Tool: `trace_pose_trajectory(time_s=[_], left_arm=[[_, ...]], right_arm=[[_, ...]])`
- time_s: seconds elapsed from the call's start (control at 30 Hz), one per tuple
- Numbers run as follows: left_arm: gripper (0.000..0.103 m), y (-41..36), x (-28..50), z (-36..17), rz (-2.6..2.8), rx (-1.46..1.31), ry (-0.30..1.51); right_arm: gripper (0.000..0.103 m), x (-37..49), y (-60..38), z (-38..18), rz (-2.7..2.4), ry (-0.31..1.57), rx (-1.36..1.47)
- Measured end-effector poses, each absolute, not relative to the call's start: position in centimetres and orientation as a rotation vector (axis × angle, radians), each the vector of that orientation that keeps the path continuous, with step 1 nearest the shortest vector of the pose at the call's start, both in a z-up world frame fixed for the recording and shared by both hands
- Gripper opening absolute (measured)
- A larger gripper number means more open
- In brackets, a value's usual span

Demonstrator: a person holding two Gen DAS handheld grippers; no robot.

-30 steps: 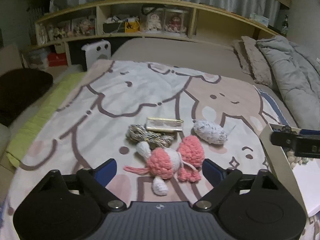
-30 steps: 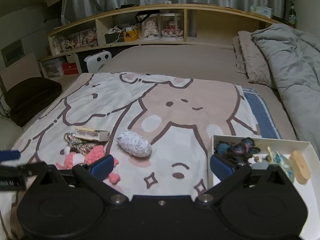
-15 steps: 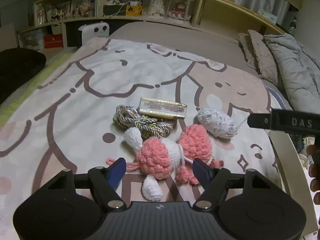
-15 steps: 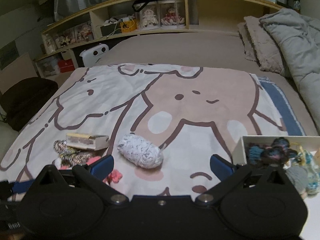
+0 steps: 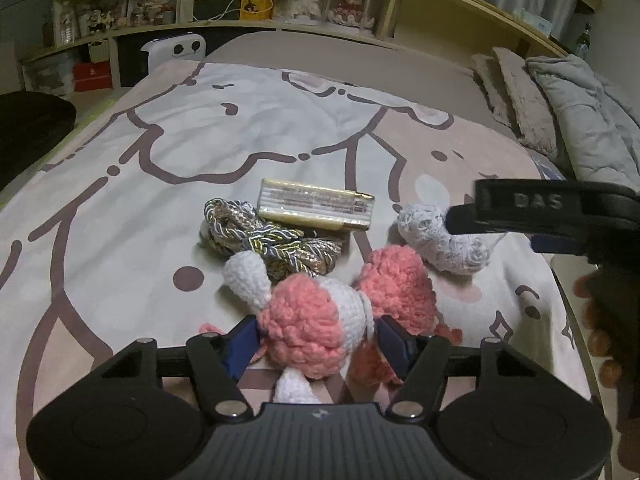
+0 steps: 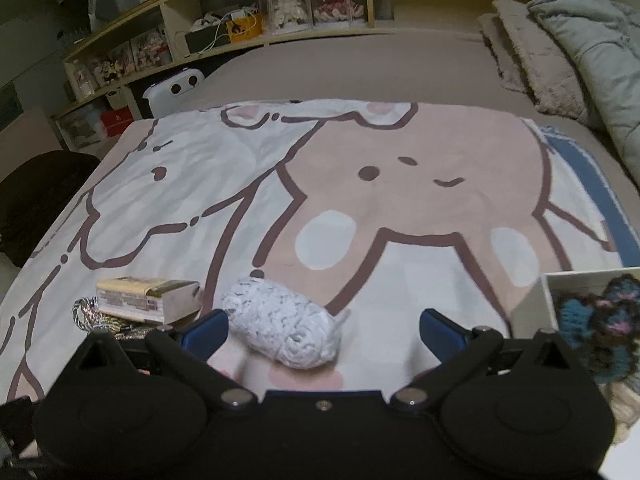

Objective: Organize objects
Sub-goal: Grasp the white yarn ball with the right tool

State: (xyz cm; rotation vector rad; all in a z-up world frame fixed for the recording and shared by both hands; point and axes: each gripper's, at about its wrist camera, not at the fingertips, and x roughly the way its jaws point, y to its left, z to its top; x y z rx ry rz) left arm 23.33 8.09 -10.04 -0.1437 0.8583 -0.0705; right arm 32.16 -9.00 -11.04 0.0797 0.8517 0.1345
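Observation:
A pink and white crochet toy lies on the cartoon blanket. My left gripper has come down around it. Its jaws are closing, and both blue pads touch the toy's sides. A white-grey yarn skein lies between the wide-apart fingers of my open right gripper, close to the left pad. In the left wrist view the right gripper reaches in from the right over the skein.
A gold box rests on a braided gold-grey cord just beyond the toy. At the right a white box holds blue crochet pieces. Pillows and a grey duvet lie far right. A cluttered shelf stands behind.
Both grippers sank toward the blanket. The left jaws narrowed from wide apart onto the pink toy. The right gripper shifted left from the white box to straddle the skein.

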Motion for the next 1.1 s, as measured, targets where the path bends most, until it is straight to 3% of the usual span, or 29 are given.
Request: trace_pose_trajectory(time_s=[0.13,0.43,1.1], left_arm=[[0.059,7.9,23.5,-10.2,-0.06,-0.111,0.881],[0.059,7.7,23.6,-10.3,-0.057,-0.094,0.886],[0.058,7.9,23.6,-10.4,-0.044,-0.122,0.882]], right_arm=[[0.103,33.3,-8.3,-11.9,0.124,0.881,0.078],[0.103,35.1,-8.5,-13.4,-0.031,1.026,0.326],[0.103,35.6,-7.3,-12.8,-0.223,1.087,0.542]])
